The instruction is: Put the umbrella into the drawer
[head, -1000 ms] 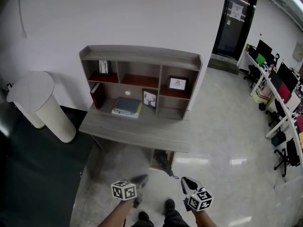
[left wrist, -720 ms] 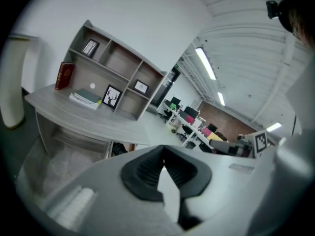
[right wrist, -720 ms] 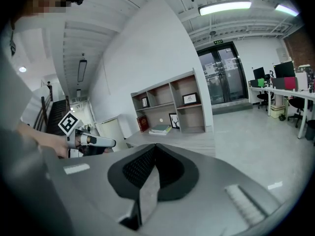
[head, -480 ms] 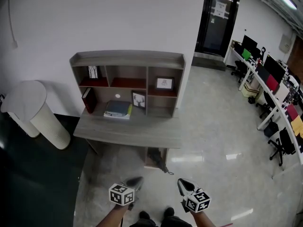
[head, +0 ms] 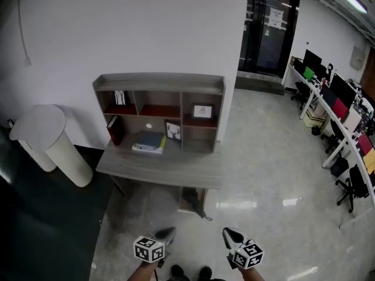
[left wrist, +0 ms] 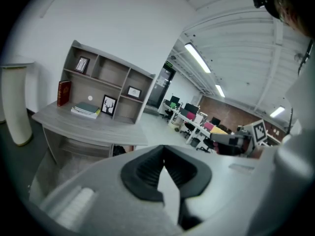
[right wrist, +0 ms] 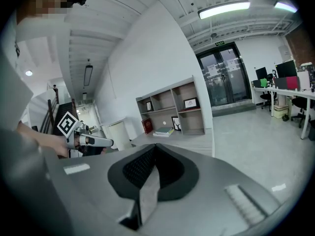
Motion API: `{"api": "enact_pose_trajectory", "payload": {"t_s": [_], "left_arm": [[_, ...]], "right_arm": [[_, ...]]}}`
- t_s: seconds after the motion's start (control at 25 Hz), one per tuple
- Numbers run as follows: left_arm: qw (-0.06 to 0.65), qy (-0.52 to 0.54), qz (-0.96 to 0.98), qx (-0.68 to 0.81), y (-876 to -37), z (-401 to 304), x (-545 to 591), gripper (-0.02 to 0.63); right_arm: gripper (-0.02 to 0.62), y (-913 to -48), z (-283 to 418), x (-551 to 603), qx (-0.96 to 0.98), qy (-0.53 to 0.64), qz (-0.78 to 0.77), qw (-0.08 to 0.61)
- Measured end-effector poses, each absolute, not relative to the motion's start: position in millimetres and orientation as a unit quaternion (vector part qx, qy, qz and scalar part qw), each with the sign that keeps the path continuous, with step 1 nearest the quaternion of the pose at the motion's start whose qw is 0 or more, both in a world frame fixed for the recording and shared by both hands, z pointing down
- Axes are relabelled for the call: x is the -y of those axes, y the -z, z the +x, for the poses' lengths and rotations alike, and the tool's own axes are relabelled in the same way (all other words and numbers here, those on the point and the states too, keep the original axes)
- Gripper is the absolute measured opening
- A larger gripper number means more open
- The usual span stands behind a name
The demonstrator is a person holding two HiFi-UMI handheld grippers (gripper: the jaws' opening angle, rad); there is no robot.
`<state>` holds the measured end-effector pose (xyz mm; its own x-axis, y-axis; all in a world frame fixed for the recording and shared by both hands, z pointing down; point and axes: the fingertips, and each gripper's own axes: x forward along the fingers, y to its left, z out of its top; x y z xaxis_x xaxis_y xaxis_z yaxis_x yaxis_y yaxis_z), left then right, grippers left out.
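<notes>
The umbrella [head: 193, 198] is only a small dark blur low under the table [head: 170, 167], partly hidden by its front edge, at the pale drawer [head: 183, 203]; whether it lies fully inside cannot be made out. The left gripper [head: 166, 234] and right gripper [head: 229, 235] are cut off by the bottom edge; both have their fingers clenched on nothing. Since a second ago both have drawn back from the table, which now looks smaller.
</notes>
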<state>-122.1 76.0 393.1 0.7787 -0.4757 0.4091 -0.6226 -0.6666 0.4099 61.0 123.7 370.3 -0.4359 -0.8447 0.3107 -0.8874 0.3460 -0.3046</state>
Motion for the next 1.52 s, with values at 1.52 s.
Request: {"api": "enact_pose_trajectory", "payload": {"t_s": [1.52], "left_arm": [[0.207,-0.136,0.912,0.326,-374,-126,-86,0.002]], "right_arm": [[-0.002,-348,69,-129,0.835,-0.172,0.520,0.052]]}}
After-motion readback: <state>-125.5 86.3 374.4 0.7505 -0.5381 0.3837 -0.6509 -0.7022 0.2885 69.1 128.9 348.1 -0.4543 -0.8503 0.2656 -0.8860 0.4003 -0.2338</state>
